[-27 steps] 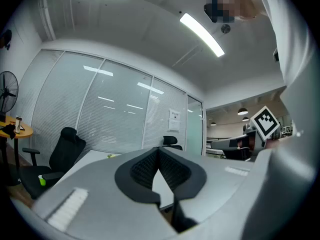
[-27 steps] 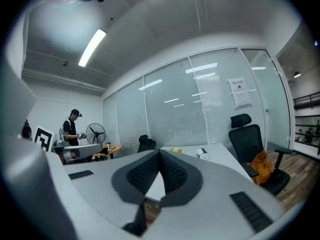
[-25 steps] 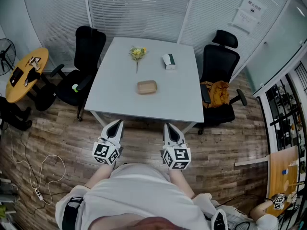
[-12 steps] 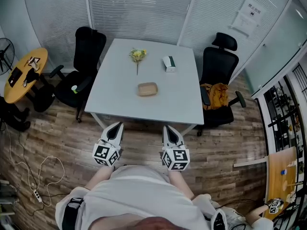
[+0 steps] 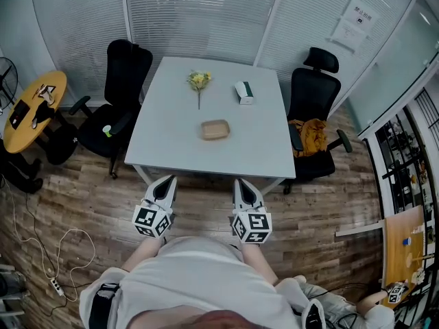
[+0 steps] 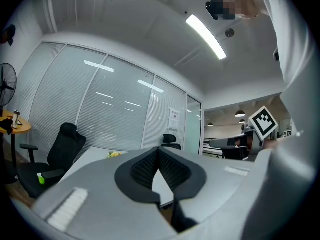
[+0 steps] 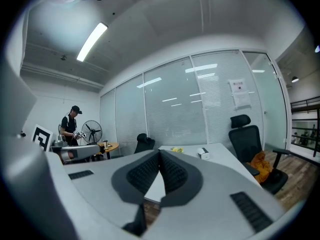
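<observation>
I stand a short way back from a white table [image 5: 171,142]. My left gripper [image 5: 165,181] and right gripper [image 5: 243,183] hang side by side over the wooden floor in front of its near edge, both shut and holding nothing. On the table lie a tan flat object [image 5: 215,129], a small bunch of yellow flowers [image 5: 199,81] and a white tissue box [image 5: 243,92]. In the left gripper view the pads [image 6: 170,169] meet at the tip; the right gripper view shows the same, with the tissue box [image 7: 202,154] beyond.
Black office chairs stand left [image 5: 120,88] and right [image 5: 312,98] of the table; the right one holds an orange cloth [image 5: 310,134]. A round yellow side table [image 5: 27,108] sits far left. Glass partition walls stand behind. A person [image 7: 70,129] stands by a fan [image 7: 92,131].
The head view has drifted slightly, so the table sits a little lower and to the right in it. Both grippers stay shut and nearly still.
</observation>
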A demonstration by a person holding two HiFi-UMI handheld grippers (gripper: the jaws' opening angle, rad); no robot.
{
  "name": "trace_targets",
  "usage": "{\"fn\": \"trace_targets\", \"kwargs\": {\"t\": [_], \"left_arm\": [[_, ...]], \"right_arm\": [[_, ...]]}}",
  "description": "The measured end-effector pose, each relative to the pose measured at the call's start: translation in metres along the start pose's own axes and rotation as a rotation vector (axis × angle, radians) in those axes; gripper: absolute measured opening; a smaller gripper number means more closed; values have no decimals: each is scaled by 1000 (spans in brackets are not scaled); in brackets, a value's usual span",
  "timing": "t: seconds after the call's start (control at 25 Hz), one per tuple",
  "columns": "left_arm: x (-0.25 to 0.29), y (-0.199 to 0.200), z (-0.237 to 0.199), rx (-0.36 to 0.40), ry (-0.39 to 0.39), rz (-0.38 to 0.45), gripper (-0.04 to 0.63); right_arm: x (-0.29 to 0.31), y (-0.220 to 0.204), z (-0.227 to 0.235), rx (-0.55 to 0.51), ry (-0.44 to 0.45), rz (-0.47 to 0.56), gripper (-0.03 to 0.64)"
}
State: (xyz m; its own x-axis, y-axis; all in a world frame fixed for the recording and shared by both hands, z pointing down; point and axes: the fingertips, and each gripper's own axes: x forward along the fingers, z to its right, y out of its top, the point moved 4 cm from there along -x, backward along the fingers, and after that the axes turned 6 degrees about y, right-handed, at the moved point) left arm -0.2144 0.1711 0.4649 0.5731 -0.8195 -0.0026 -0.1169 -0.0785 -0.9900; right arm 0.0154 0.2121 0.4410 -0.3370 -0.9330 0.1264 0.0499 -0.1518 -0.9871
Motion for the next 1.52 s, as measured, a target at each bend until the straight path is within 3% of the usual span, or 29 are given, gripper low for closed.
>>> {"fn": "trace_targets", "kwargs": {"t": [0.36, 0.68, 0.96, 1.2, 1.52], "left_arm": [[5, 6, -40, 4, -54, 19, 9], [30, 1, -46, 7, -77, -7, 9], [83, -10, -54, 33, -59, -38, 9], [167, -15, -58, 50, -7, -71, 9], [270, -12, -64, 37, 133, -70, 9]], "right_arm": [[29, 10, -27, -38, -36, 15, 8], [50, 13, -11, -30, -50, 12, 8], [94, 5, 34, -15, -24, -1, 8], [151, 7, 102, -14, 28, -11, 8], [220, 20, 180, -13, 148, -59, 8]]}}
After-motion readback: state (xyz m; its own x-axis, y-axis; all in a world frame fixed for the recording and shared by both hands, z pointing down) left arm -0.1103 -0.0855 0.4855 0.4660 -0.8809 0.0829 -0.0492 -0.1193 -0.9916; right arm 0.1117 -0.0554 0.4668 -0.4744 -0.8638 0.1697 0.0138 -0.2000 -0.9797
